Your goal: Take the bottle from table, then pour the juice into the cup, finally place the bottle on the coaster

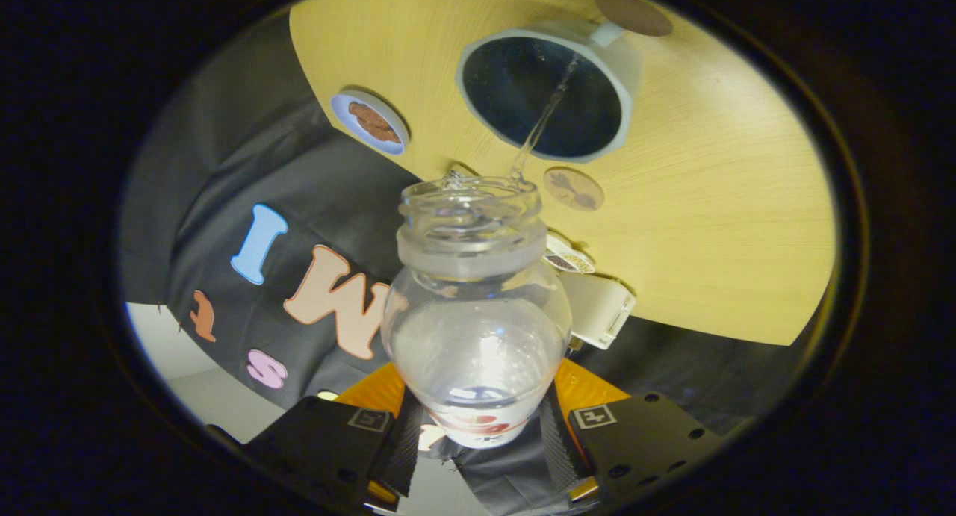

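Bottle [476, 314]: clear, tipped forward, clamped between my fingers [407, 445]; thin stream running from its mouth into cup [620, 60] beyond on the bench [732, 225]. Brown coaster [633, 13]: just past cup. I note a round disc [573, 188] beside bottle's mouth.

The round clear plastic bottle [476, 329] is see-through and shiny, with a bright spot of light on its belly. The two black gripper fingers [321, 437] look like dull, hard plastic and press on its sides. The pale yellow wooden table [717, 202] is smooth with thin grain lines. The grey-rimmed cup [549, 94] looks matt. The small brown round coaster [573, 188] looks flat and dull.
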Motion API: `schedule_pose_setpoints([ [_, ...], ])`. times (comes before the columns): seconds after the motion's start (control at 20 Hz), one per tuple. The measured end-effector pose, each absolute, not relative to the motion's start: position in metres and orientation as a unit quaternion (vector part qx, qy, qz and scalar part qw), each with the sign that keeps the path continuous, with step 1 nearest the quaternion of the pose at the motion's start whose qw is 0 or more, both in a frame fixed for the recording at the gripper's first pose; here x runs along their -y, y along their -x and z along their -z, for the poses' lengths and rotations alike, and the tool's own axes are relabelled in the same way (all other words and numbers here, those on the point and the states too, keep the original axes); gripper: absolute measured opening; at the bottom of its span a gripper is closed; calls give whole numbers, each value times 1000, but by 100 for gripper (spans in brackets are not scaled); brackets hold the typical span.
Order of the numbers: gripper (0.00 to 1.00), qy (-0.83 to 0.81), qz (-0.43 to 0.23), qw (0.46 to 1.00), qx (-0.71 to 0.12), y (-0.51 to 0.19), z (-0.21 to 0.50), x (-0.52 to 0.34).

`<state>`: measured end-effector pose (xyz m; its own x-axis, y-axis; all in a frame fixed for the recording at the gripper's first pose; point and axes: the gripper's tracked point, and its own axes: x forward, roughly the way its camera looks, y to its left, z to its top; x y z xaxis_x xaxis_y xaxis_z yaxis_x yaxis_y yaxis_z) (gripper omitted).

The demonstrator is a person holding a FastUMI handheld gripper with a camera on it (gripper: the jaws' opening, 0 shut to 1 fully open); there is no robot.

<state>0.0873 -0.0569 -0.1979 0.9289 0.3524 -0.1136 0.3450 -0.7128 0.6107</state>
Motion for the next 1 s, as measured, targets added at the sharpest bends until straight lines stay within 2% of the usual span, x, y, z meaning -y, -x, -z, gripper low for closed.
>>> schedule_pose_setpoints([
  [0.35,73,-927,-1,322,-192,-87,205,61],
  [0.45,73,-920,-1,338,-198,-84,209,57],
  [0.65,73,-873,3,419,-249,-72,223,32],
  [0.85,73,-834,-5,496,-242,-64,224,17],
  [1.0,73,-779,-2,580,-238,-56,234,6],
])
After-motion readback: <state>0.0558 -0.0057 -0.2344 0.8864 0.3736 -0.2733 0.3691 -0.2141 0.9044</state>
